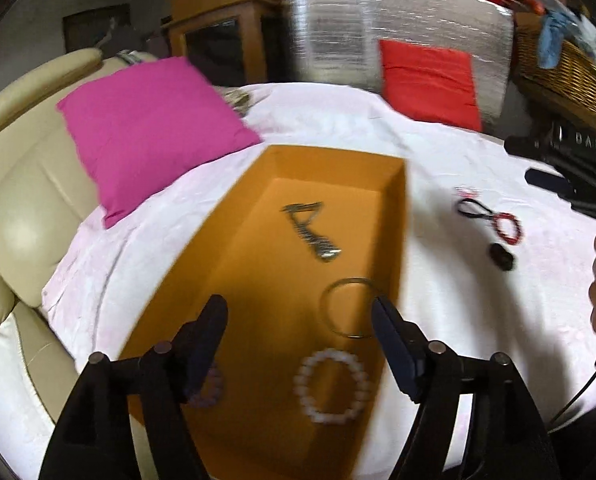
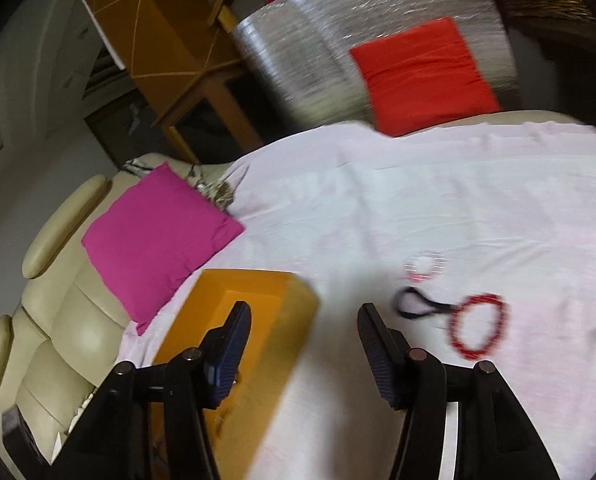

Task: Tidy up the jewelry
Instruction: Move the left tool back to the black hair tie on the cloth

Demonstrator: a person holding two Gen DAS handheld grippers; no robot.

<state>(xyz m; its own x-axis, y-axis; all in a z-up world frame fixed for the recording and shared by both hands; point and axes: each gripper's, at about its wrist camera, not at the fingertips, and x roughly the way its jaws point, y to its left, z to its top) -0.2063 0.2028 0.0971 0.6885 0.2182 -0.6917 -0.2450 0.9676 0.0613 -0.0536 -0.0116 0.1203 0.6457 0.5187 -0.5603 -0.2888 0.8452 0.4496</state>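
Your left gripper (image 1: 298,336), jaws spread and empty, hangs over the orange box (image 1: 234,224) at lower centre. Your right gripper (image 2: 303,340), also spread and empty, faces the red bracelet (image 2: 479,330) at right, likely next.

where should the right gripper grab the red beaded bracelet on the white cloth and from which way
Take the red beaded bracelet from above, with the open right gripper closing across one strand of the loop. It lies flat on the white cloth, so no side gives purchase. The far right arc looks best: the near left edge meets a black cord loop that the fingers could catch.
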